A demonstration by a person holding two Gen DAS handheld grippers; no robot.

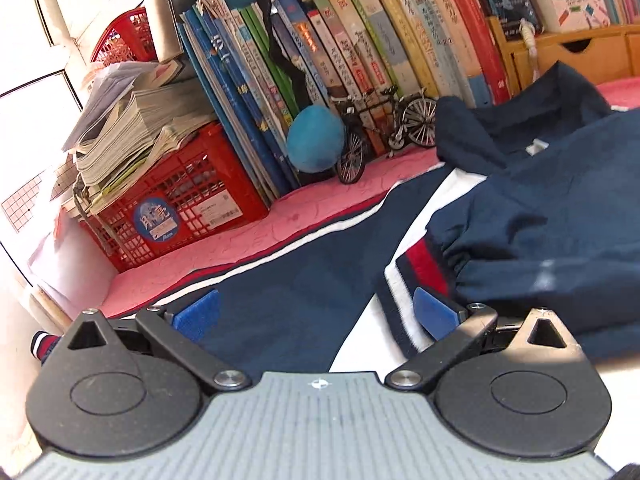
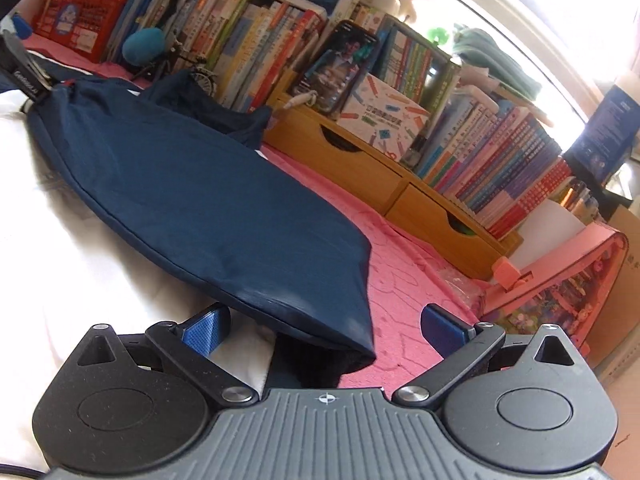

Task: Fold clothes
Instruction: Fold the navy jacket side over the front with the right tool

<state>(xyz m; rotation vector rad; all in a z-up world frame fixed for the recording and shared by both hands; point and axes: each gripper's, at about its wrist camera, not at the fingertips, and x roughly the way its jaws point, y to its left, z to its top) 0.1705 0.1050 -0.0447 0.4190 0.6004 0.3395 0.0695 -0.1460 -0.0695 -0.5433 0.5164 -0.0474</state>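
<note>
- Two grippers, jaws apart, gripping nothing — left gripper (image 1: 316, 314) over the navy jacket (image 1: 540, 216), right gripper (image 2: 324, 326) at its hem.
- Red crate (image 1: 188, 196), books (image 1: 360, 60), toy bicycle (image 1: 384, 128) behind; wooden drawers (image 2: 360, 160) rightward.
- Pink cloth (image 2: 408, 280) covers the surface.

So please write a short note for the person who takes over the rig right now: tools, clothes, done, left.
Left tool: open, empty, over the navy jacket near its striped cuff.
Right tool: open, empty, at the jacket's near corner.
Jacket lies on the pink mat, partly on white cloth.
Done: it looks partly folded.
Left: probably grasp and finish the folds.
</note>
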